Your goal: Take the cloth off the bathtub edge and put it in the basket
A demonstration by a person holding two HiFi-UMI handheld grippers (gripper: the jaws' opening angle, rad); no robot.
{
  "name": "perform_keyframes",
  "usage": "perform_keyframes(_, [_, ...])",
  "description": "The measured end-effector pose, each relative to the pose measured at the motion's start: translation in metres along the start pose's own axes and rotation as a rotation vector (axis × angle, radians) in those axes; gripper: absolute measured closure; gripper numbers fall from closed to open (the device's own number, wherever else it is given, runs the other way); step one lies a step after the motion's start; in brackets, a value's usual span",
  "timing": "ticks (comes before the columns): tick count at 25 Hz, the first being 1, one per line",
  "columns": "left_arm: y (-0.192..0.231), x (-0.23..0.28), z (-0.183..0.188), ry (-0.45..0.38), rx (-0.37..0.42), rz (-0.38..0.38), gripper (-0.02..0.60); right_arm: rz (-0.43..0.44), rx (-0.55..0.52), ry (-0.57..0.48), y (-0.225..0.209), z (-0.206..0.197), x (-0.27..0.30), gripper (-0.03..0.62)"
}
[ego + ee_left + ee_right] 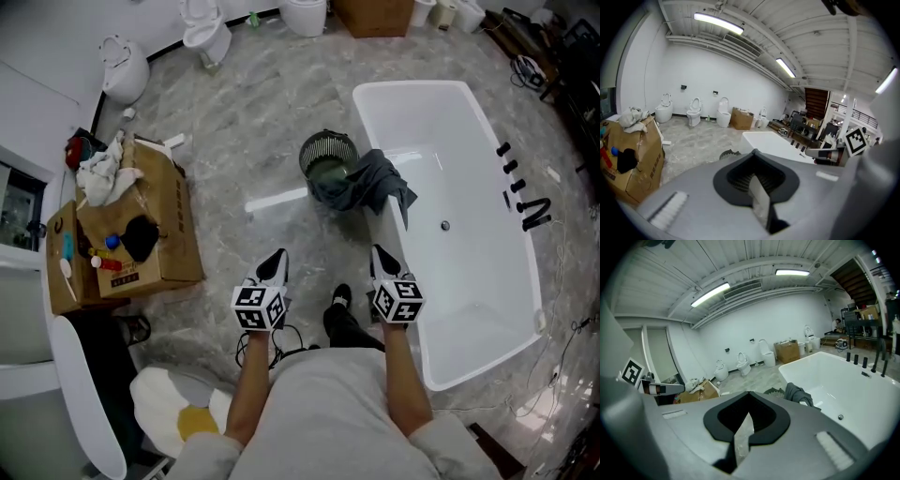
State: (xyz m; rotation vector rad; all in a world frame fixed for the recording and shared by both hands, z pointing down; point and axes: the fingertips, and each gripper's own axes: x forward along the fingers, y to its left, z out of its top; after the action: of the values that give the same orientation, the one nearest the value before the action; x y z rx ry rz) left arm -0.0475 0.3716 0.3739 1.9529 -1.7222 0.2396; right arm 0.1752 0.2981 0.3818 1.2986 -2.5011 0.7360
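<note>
While arms stretch forward, left tool (278, 255) and right tool (379, 252) closed, empty, cloth (370, 183) ahead.

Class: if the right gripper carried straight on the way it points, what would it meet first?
Probably the grey cloth draped over the bathtub edge, just ahead, though depth is uncertain.
</note>
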Motion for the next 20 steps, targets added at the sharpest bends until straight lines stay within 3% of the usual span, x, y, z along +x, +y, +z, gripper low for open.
perform_keyframes(8, [0.005, 0.073, 0.029, 0.044, 0.043, 0.039, 0.523, 0.007, 0.041, 0.010, -0.056, 0.028, 0.052, 0.592])
perform_keyframes(11, [0.005, 0.094, 0.043, 0.018, 0.061, 0.059, 0.523, 0.000, 0.033, 0.016, -0.081, 0.039, 0.057, 0.592])
perform_keyframes(20, [0.011, 0.158, 0.068, 0.013, 0.064, 0.031, 0.523, -0.104, 0.055, -0.004, -0.153, 0.065, 0.072, 0.592])
